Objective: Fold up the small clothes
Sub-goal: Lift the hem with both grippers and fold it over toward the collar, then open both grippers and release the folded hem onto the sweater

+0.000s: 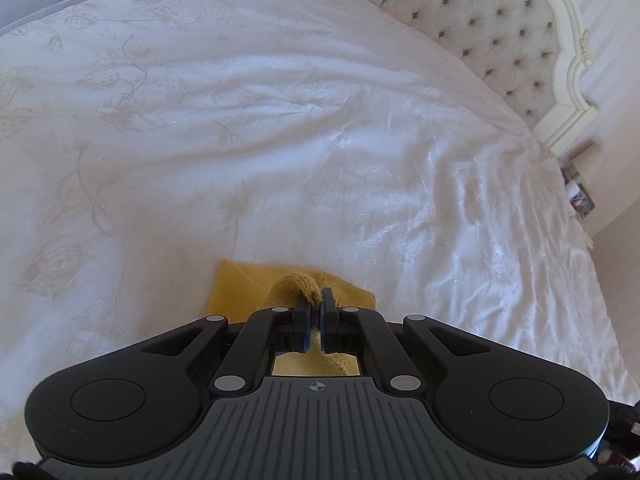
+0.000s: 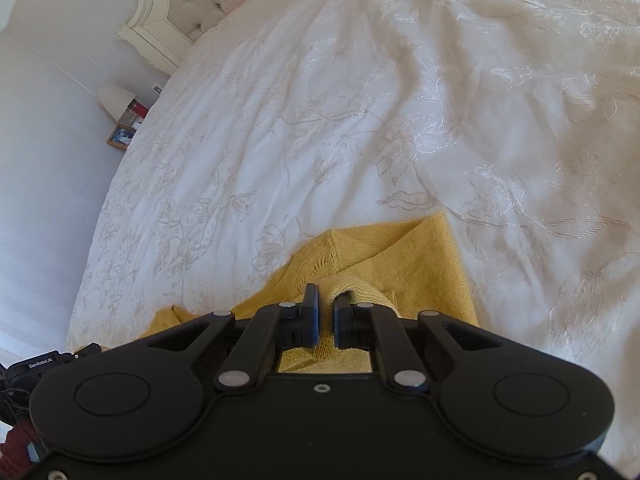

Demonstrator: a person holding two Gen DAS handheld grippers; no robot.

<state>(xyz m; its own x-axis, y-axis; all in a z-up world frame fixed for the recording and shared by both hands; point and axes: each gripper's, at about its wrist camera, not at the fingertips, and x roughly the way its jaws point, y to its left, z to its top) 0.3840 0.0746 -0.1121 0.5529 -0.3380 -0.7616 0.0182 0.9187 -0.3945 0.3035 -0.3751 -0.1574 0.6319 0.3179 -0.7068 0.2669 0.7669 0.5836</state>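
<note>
I am holding a yellow knit garment (image 2: 404,256) over the white bed cover (image 2: 360,100), near its closest edge, with part of the cloth lying on the cover and part lifted in both grips. My left gripper (image 1: 316,320) is pinched fully closed on a bunched fold of the knit. My right gripper (image 2: 326,322) is standing nearly closed with a ribbed edge of the same garment (image 1: 240,284) squeezed between its pads.

I am judging the knit to be light, soft and floppy, with some stretch, so it is likely sagging between my two grips and will not keep a crease by itself. The loose weave could snag on the pads. I am favouring holds on hems and corners, well apart, to keep it taut.

I am seeing no containers in either view.
</note>
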